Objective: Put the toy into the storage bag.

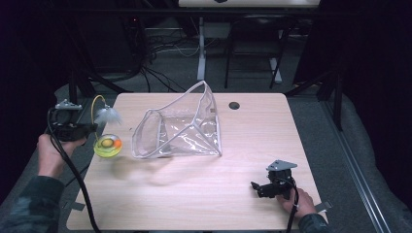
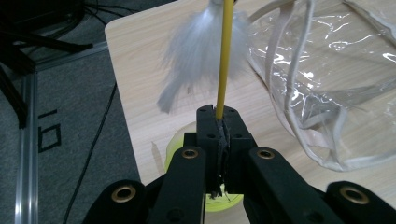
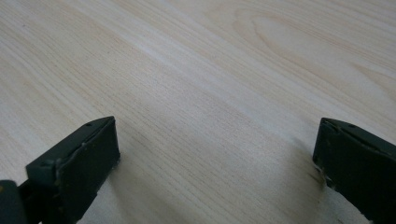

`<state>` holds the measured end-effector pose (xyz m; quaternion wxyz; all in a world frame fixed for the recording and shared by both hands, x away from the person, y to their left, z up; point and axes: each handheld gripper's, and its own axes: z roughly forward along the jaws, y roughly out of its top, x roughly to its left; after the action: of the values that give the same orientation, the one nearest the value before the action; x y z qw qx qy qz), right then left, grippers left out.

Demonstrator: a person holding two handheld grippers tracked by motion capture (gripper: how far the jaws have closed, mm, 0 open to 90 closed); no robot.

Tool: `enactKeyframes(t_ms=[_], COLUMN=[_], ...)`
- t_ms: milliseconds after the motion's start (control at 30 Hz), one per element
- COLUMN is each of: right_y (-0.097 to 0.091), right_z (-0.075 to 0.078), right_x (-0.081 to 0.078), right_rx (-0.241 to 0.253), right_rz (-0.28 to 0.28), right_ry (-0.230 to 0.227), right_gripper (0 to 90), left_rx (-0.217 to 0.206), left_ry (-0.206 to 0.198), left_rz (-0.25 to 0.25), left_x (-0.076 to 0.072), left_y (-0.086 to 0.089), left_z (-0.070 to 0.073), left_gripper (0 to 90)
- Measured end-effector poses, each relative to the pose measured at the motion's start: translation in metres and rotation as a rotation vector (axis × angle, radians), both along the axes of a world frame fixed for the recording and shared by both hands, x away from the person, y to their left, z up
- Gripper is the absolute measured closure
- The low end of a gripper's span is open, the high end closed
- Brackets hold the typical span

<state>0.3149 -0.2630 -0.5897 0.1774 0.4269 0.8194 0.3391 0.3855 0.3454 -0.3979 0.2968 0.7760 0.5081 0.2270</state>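
My left gripper [image 1: 86, 130] at the table's left edge is shut on the thin yellow wand [image 2: 223, 56] of a toy. The wand [image 1: 94, 106] arcs up to a white feather tuft [image 1: 108, 116], seen close in the left gripper view as a grey-white feather [image 2: 198, 51]. Under the gripper hangs the toy's yellow-green round base [image 1: 108, 145] with an orange ball inside, blurred. A clear plastic pouch [image 1: 182, 127] with white trim lies open to the right of it. My right gripper [image 1: 256, 187] rests open at the table's front right, its jaws [image 3: 215, 158] wide apart over bare wood.
The wooden table [image 1: 252, 141] has a round cable hole [image 1: 234, 105] at the back. Beyond it stand desk legs and loose cables on the grey floor. A person's hands hold both grippers from the near edge.
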Motion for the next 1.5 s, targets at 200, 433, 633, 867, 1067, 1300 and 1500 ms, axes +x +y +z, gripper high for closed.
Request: enactKeyframes(t_ms=[200, 433, 633, 867, 1067, 1300, 1500], right_y=[0.0, -0.001, 0.0, 0.0, 0.0, 0.0, 0.0], right_z=[0.0, 0.001, 0.001, 0.0, 0.0, 0.0, 0.0], right_x=[0.0, 0.0, 0.0, 0.0, 0.0, 0.0, 0.0], right_rx=[-0.002, -0.011, -0.007, -0.006, -0.006, -0.006, -0.006], right_rz=[-0.001, 0.005, -0.001, 0.0, 0.0, 0.0, 0.0], right_ry=[0.003, 0.002, 0.006, 0.003, 0.004, 0.004, 0.005], right_gripper=[0.0, 0.0, 0.0, 0.0, 0.0, 0.0, 0.0], left_rx=[-0.001, -0.001, -0.002, -0.012, -0.002, -0.012, -0.005], left_ry=[0.018, 0.031, 0.031, 0.027, 0.02, 0.008, -0.006], left_rz=[0.004, 0.01, 0.009, 0.007, 0.008, 0.012, 0.007], left_x=[0.011, 0.023, 0.031, 0.041, 0.046, 0.051, 0.053], left_y=[0.0, -0.003, -0.007, -0.011, -0.014, -0.017, -0.02], left_z=[-0.001, 0.003, 0.007, 0.011, 0.018, 0.027, 0.039], left_gripper=[88.1, 88.1, 88.1, 88.1, 88.1, 88.1, 88.1])
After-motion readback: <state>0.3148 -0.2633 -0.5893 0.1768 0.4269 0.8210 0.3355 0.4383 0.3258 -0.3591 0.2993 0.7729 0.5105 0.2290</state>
